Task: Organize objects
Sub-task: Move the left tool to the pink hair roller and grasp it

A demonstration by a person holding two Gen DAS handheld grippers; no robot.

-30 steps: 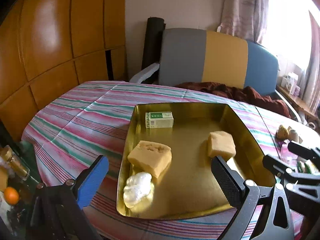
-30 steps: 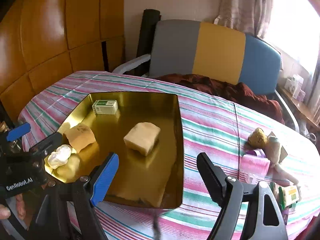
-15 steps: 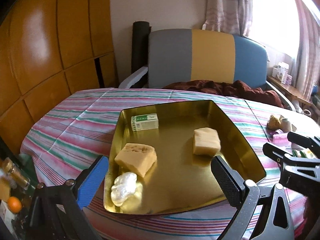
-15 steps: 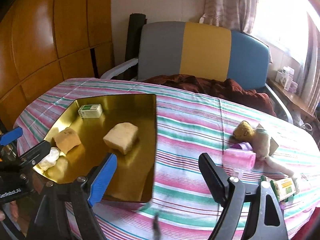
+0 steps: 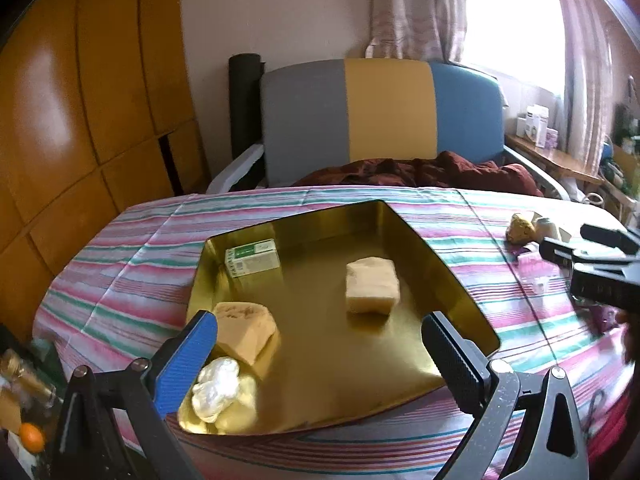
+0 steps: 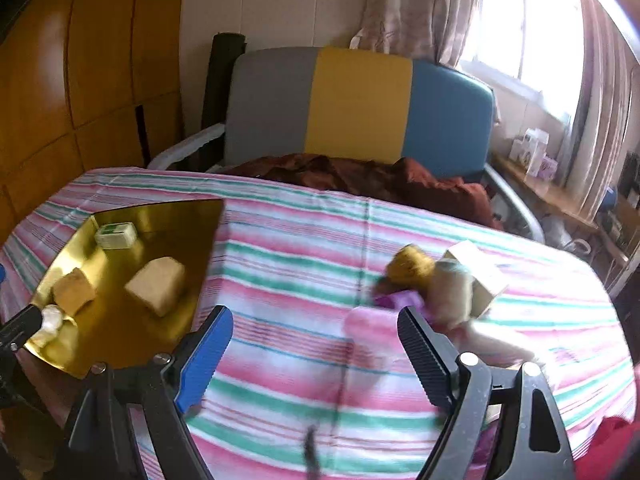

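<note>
A gold metal tray (image 5: 436, 264) (image 6: 200, 264) lies on the striped tablecloth. In it are a green-and-white box (image 5: 252, 258) (image 6: 116, 235), two tan sponge blocks (image 5: 372, 285) (image 5: 246, 330) and a white crumpled lump (image 5: 218, 388). My left gripper (image 5: 320, 356) hovers open over the tray's near edge, holding nothing. My right gripper (image 6: 316, 356) is open over the cloth, right of the tray, with nothing between its fingers. Just beyond its right finger lies a blurred heap: a pink roll (image 6: 370, 326), a yellow ball (image 6: 412, 266), a beige bottle (image 6: 452, 292) and a small carton (image 6: 480, 276).
A grey, yellow and blue chair (image 5: 380, 116) with a dark red cloth (image 5: 420, 170) stands behind the table. Wooden panels (image 5: 80, 120) fill the left wall. Bottles and an orange (image 5: 32, 436) sit low at the left. A shelf of small boxes (image 6: 532, 152) runs under the window.
The right gripper has swung to the right, away from the tray and toward the heap of small items. The left gripper has drifted back, so the tray sits farther left in its view.
</note>
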